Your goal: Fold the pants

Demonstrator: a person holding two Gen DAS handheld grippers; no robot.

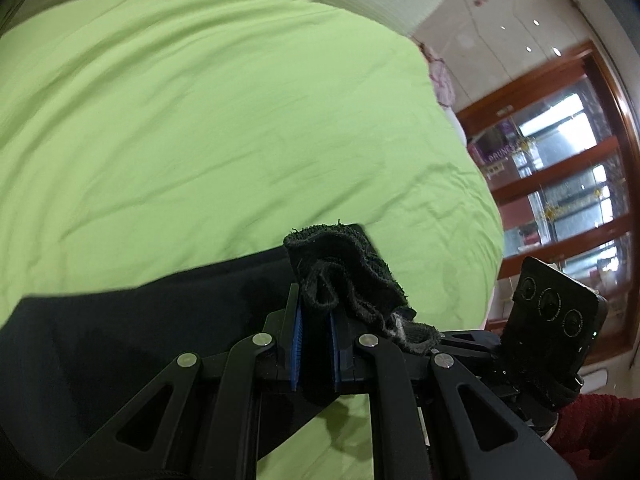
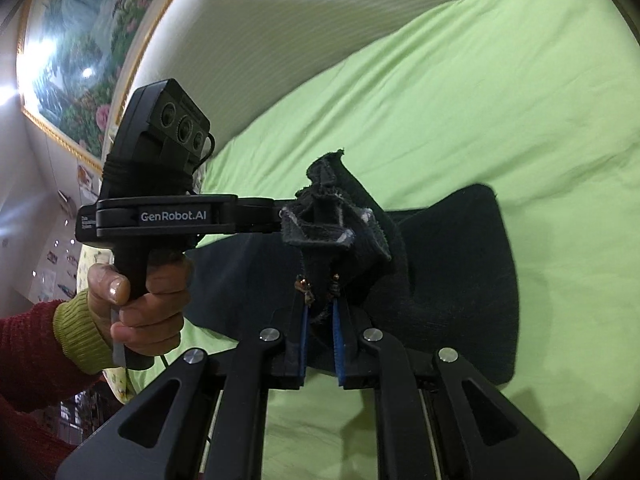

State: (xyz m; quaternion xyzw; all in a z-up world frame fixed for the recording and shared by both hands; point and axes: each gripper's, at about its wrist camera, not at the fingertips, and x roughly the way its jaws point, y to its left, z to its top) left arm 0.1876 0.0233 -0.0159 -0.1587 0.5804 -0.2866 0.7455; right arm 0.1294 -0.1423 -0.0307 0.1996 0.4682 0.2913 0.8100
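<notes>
Black pants (image 1: pixel 120 340) lie on a green bedsheet (image 1: pixel 200 120), with a bunched, frayed hem sticking up out of my left gripper (image 1: pixel 316 308), which is shut on that cloth between its blue pads. In the right wrist view my right gripper (image 2: pixel 320 304) is shut on another bunched edge of the pants (image 2: pixel 460 280), which spread to the right over the sheet. The left gripper (image 2: pixel 280 216) reaches in from the left and grips the same bunch just beyond my right fingertips. A hand (image 2: pixel 148 300) in a red sleeve holds its handle.
The green sheet (image 2: pixel 480 100) covers the bed ahead of both grippers. A pale ribbed headboard (image 2: pixel 280 40) runs along its far side. A wooden glass-front cabinet (image 1: pixel 560 160) stands past the bed's edge, and a framed painting (image 2: pixel 80 60) hangs on the wall.
</notes>
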